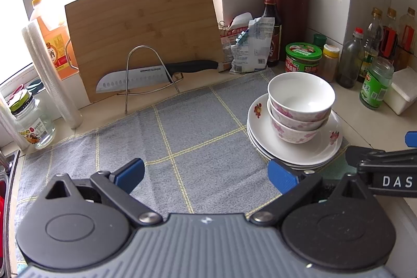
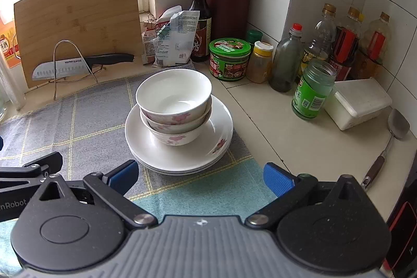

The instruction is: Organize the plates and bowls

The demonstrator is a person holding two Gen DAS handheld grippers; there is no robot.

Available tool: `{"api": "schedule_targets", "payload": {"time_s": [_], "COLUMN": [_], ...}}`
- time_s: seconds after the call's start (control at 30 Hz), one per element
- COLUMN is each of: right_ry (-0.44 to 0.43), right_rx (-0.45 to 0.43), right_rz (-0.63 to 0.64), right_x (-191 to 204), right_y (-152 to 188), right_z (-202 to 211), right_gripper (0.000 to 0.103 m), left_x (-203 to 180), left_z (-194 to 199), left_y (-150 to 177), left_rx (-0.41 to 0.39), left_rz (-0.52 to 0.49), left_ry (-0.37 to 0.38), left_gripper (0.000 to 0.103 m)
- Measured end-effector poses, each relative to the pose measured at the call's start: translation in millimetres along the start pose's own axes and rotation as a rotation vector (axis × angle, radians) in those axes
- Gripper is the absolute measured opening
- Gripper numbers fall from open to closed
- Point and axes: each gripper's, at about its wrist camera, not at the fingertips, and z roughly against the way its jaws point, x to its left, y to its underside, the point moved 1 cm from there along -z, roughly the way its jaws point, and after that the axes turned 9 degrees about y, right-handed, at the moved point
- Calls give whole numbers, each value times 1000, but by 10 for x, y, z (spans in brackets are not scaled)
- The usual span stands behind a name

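Both tongs, left tongs [image 1: 206, 175] and right tongs [image 2: 200, 176], gape wide, empty; nudging the bowls [image 2: 174, 106] could topple them off the plates [image 2: 146, 137].

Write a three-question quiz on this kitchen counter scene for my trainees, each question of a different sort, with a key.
1. True or false: the bowls sit nested on the stack of plates.
2. Where is the knife? A) in a wire stand against the cutting board B) on the plates C) in the left tongs
3. Fill in: both the left tongs and right tongs are ____.

Key: 1 true; 2 A; 3 open.
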Motion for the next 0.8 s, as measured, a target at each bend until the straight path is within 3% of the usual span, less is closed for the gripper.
{"api": "schedule_targets", "payload": {"time_s": [0.8], "right_ry": [4], "right_rx": [6], "right_rz": [6], "right_x": [-6], "right_y": [-6], "right_z": [-38], "right_gripper": [103], "left_x": [-6], "left_z": [-46], "left_y": [-26], "left_rx": [7], "left_rz": [-10], "left_ry": [0], "left_gripper": [101]}}
